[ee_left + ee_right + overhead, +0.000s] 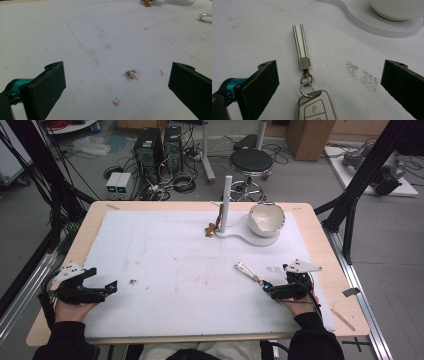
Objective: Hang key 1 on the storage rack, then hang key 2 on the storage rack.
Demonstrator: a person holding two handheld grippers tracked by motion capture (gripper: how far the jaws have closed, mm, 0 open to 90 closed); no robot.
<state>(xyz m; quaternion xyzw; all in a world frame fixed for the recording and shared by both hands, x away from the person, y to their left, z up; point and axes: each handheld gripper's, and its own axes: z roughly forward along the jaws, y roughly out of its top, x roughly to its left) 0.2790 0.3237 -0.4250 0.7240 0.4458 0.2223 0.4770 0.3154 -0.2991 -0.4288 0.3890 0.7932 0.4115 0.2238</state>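
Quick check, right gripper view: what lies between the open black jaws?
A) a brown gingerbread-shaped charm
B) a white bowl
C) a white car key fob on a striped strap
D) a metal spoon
C: the white car key fob with grey buttons lies on the white foam mat between the spread jaws of the right gripper, its metal ring and white strap with dark stripes pointing away; nothing is clamped.
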